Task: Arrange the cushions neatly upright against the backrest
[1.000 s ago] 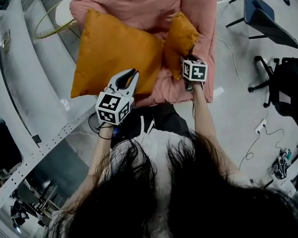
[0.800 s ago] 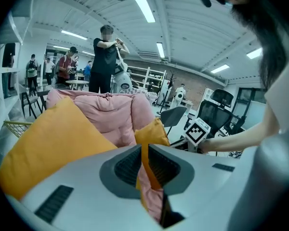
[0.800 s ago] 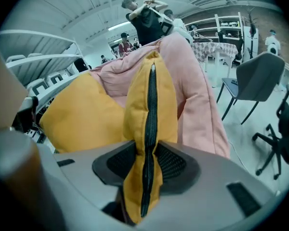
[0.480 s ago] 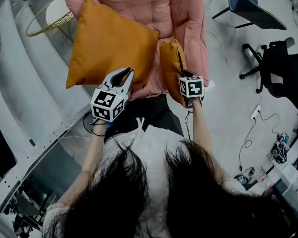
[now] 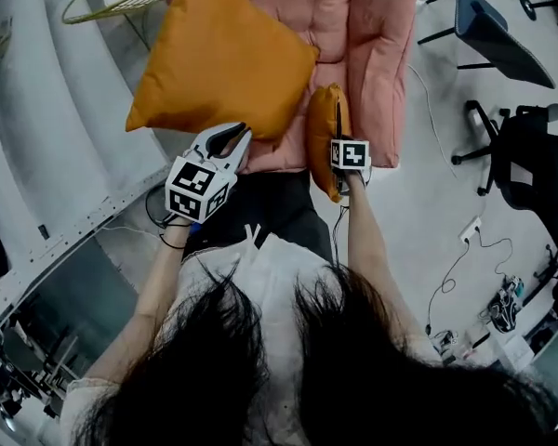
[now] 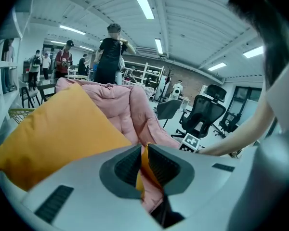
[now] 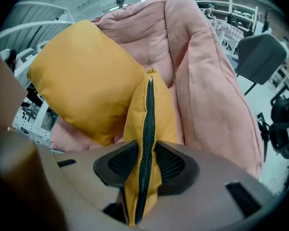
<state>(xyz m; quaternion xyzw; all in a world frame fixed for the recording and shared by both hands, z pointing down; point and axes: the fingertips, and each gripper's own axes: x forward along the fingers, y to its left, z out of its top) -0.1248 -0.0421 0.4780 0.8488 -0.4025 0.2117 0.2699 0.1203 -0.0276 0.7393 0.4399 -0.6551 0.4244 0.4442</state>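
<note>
Far left: curved white shelving (image 5: pixel 37 110), with a yellow wire basket (image 5: pixel 102 6) near its top end

Next along, a large orange cushion (image 5: pixel 223 59), lifted and tilted over the left part of a pink padded armchair (image 5: pixel 377 54), hiding much of the seat and backrest from the head view. Held up by its near lower corner only, in the left gripper (image 5: pixel 232 137). Pressed tight together there, nipping a thin fold of orange fabric between the dark ribbed pads (image 6: pixel 127 165); pink upholstery just below that fold in the left gripper view. Behind the armchair in that same view, several people (image 6: pixel 108 57) standing among racks and chairs

Right of centre, a smaller orange cushion (image 5: pixel 322 133), held on edge at the front of the seat, beside the arm at the picture's right, lower end reaching past the seat's front edge. Black zip (image 7: pixel 148 124) facing the right gripper view, running straight up the near edge; far corner just beside the large orange cushion. Pinched along that zipped edge by the right gripper (image 5: pixel 342 163), pointing steeply down, marker cube (image 5: pixel 351 153) on top. Just been closing in further on that edge, pads now bearing on the fabric either side of the zip

Far right, on the grey floor: a dark chair (image 5: pixel 498 40) towards the top, and a black office chair (image 5: pixel 530 156) below it
</note>
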